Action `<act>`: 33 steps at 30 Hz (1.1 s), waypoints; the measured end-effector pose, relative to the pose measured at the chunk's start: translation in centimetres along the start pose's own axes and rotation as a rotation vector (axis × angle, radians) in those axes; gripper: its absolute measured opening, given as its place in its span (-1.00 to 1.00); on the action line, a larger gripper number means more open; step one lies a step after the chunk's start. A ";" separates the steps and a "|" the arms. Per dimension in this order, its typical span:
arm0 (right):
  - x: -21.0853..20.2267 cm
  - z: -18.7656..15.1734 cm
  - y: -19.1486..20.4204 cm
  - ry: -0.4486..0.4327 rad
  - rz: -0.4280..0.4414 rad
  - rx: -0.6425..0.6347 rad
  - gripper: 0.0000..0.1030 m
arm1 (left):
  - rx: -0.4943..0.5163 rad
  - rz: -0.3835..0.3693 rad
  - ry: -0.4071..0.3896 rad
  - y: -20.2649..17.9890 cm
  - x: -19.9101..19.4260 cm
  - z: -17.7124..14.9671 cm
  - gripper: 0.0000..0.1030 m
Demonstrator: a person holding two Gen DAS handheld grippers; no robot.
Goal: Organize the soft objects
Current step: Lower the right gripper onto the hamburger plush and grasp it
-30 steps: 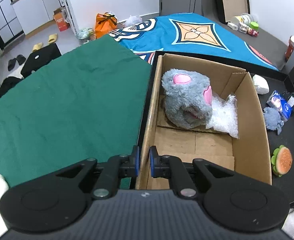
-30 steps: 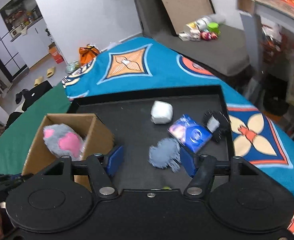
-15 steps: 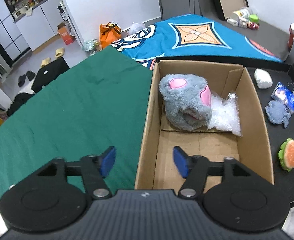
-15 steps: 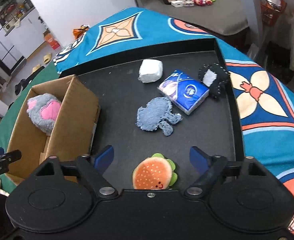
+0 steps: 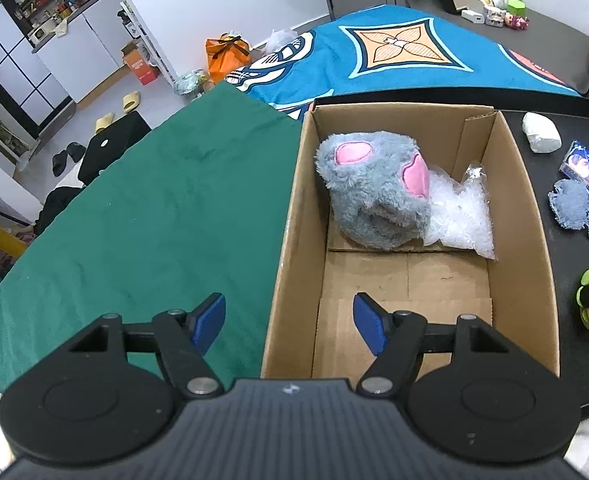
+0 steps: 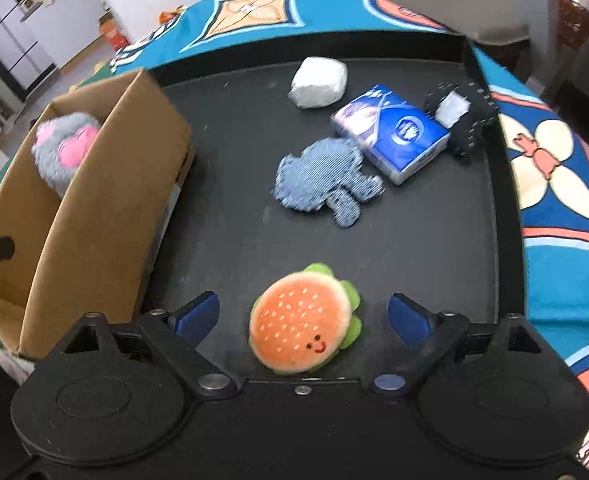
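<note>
Right tongs [image 6: 301,316] just spread, now low around the burger [image 6: 303,322] on the near tray [image 6: 434,240], pads clear, ready to pinch; left tongs [image 5: 289,324] just spread, empty, astride the box [image 5: 290,240] wall.

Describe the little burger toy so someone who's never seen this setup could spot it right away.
Find the black tray to the right of the cardboard box. At its near edge, between the open right gripper fingers, lies the burger plush. It is the only round orange thing there, with a smiley face and green lettuce trim.
</note>
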State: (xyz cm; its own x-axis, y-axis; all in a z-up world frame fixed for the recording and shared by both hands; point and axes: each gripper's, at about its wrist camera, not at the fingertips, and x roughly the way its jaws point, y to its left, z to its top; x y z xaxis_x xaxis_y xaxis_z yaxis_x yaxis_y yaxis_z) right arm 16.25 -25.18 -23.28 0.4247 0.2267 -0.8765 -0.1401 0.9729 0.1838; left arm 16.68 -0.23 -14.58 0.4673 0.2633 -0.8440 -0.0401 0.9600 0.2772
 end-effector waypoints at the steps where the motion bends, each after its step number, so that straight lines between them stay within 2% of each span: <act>1: 0.2 -0.2 0.2 0.004 -0.002 -0.024 0.56 | 0.000 0.003 0.003 -0.1 0.0 0.0 0.35; 3: 0.8 -0.5 0.5 0.029 -0.006 -0.050 0.44 | 0.001 0.012 0.008 -0.2 0.0 0.1 0.35; 5: 0.6 -0.6 0.6 0.014 -0.028 -0.079 0.25 | 0.005 0.015 0.008 -0.3 -0.1 0.2 0.35; 6: 0.5 -0.6 0.6 0.010 -0.034 -0.088 0.00 | 0.008 0.018 0.008 -0.4 -0.1 0.2 0.35; 9: 0.0 -0.5 0.0 0.011 -0.014 -0.059 -0.10 | 0.015 0.030 0.005 -0.6 -0.3 0.2 0.35; 19: -3.0 0.1 -1.5 -0.059 0.004 0.017 -0.12 | -0.003 0.026 -0.005 -0.2 -0.8 0.0 0.35; 25: -4.5 0.9 -2.4 -0.092 -0.007 0.066 -0.12 | -0.016 -0.006 -0.016 0.3 -1.1 0.0 0.35; 33: -6.3 2.3 -1.7 -0.128 -0.004 0.085 -0.12 | -0.059 -0.048 -0.026 1.2 -1.3 -0.1 0.35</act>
State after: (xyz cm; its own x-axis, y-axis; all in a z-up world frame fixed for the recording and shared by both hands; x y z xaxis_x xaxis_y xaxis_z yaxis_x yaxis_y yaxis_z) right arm 15.91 -28.20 -17.04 0.5368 0.2217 -0.8140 -0.0646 0.9728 0.2223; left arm 15.93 0.62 -13.17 0.4924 0.2147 -0.8435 -0.0683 0.9756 0.2084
